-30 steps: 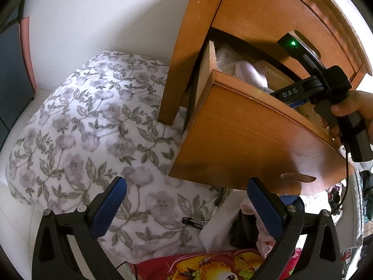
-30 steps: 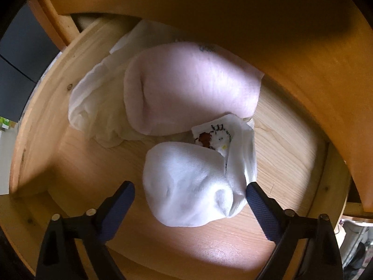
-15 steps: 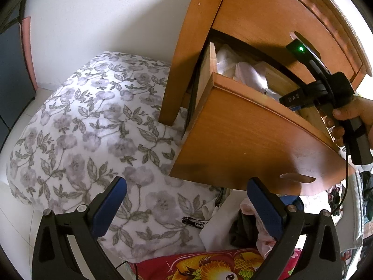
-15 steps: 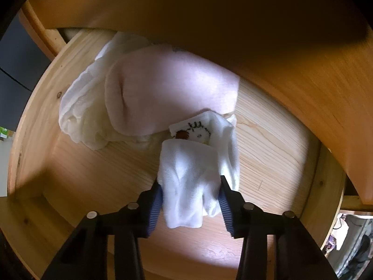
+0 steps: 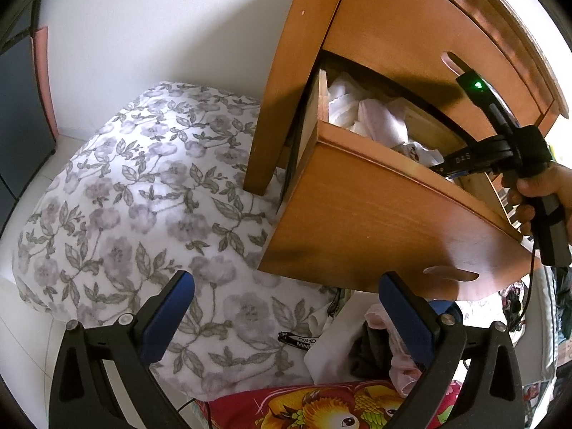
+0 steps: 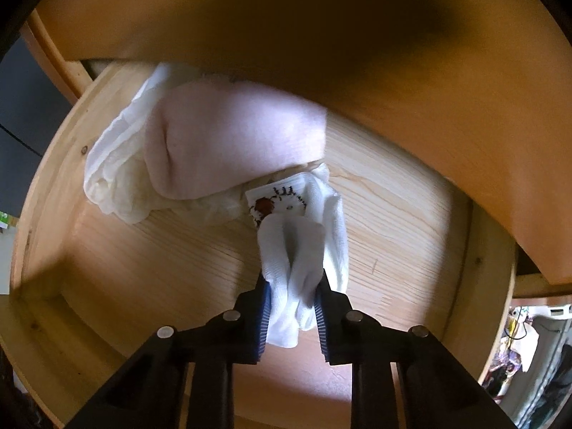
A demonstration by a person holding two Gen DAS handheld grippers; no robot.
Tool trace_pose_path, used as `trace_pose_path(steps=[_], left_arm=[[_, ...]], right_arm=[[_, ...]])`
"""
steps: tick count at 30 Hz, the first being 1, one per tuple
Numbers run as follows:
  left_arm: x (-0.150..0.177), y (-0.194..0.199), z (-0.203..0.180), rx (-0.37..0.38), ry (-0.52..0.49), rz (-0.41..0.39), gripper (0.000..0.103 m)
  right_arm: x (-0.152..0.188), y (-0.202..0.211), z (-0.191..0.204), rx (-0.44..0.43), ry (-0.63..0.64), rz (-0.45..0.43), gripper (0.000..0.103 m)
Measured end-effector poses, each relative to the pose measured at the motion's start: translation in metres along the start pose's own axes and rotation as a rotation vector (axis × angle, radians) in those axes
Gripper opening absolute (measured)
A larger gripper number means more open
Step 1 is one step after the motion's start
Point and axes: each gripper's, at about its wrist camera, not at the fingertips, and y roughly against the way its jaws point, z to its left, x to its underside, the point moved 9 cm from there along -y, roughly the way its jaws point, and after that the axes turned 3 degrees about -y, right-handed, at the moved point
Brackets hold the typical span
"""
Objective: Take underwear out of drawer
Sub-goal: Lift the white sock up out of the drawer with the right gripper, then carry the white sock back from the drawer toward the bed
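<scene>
The right hand-held gripper (image 6: 291, 304), wide a second ago, has just been closing and now pinches a bunched white underwear piece (image 6: 304, 246) on the open drawer (image 6: 143, 268) floor, beside a pink garment (image 6: 232, 143). The grasp looks made; next comes a lift clear of the drawer front. The left hand-held gripper (image 5: 286, 318) hangs empty, jaws apart, over a floral quilt (image 5: 125, 196).
</scene>
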Motion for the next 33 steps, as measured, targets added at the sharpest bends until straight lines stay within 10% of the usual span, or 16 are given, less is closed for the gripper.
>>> trace_pose_path(steps=[33], left_arm=[[0.000,0.050,-0.039,0.003,-0.068,-0.068,0.103]], right_arm=[[0.094,0.212,-0.021,-0.178,-0.154,-0.477,0.022]])
